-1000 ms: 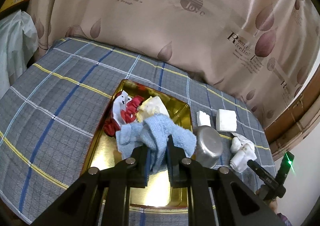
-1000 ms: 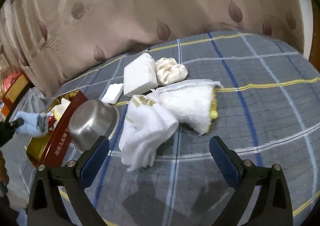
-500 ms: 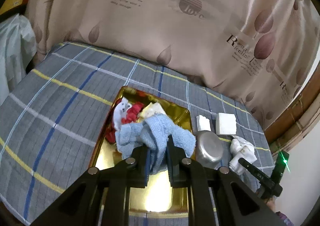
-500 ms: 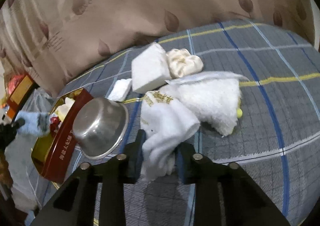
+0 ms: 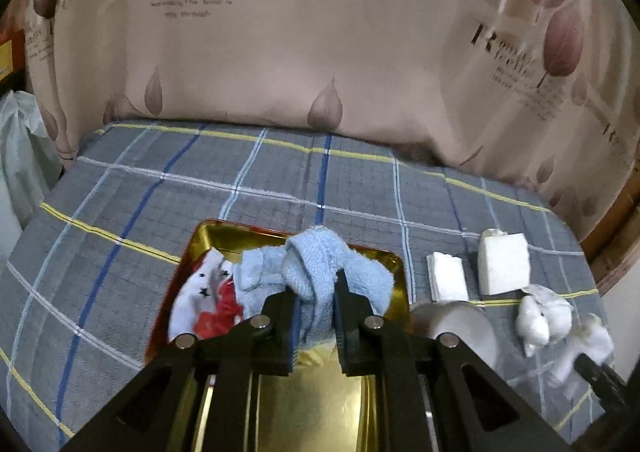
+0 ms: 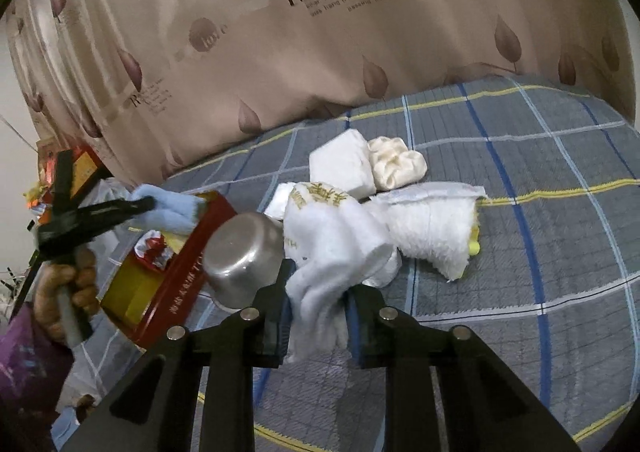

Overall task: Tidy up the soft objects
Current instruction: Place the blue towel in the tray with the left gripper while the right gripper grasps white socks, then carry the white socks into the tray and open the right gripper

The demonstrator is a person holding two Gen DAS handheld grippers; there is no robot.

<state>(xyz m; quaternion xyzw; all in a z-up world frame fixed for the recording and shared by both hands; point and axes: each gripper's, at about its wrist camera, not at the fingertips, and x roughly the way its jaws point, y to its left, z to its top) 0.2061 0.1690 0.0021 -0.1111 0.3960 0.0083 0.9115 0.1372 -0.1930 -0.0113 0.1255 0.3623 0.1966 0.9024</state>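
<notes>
My left gripper is shut on a light blue towel, which hangs over the gold tray. A white star-print sock and a red cloth lie in that tray. My right gripper is shut on a white towel with gold lettering, whose folds bunch up between the pads. In the right wrist view the left gripper holds the blue towel above the tray's red wall.
A steel bowl leans against the tray. A fluffy white towel with a yellow edge, a white folded block and a cream cloth lie on the plaid cover. A curtain hangs behind. A person's hand grips the left handle.
My right gripper has gone from wide open to shut on the white lettered towel and has lifted a little. My left gripper has travelled over the tray with the blue towel still held.
</notes>
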